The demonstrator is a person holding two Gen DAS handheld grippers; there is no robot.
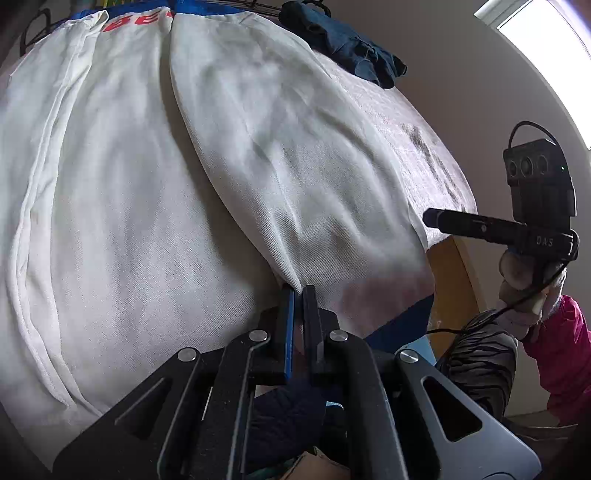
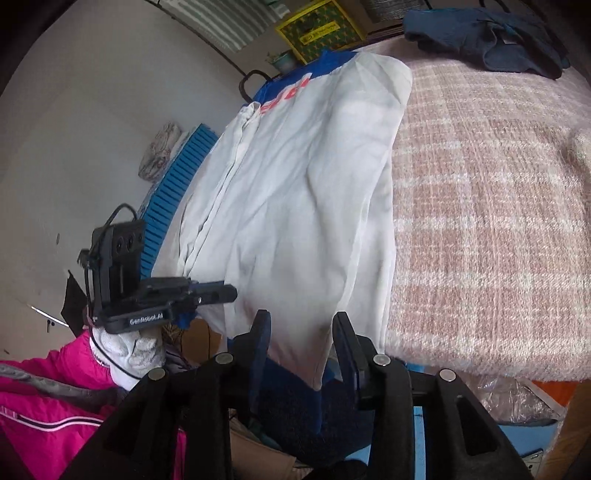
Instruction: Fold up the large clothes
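white garment (image 2: 295, 206) spread lengthwise along the left side of the pink checked blanket (image 2: 498, 229)

left gripper (image 1: 298, 291) pinched tight on the garment's near hem – right gripper (image 2: 301, 321) jaws parted, having just been opening, with the hem's corner hanging loose between them, pads off the cloth; dark blue clothing (image 2: 487, 33) lies at the blanket's far edge, well apart from the garment.

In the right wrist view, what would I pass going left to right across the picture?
Pink sleeve → left hand-held gripper → white garment → pink checked blanket.
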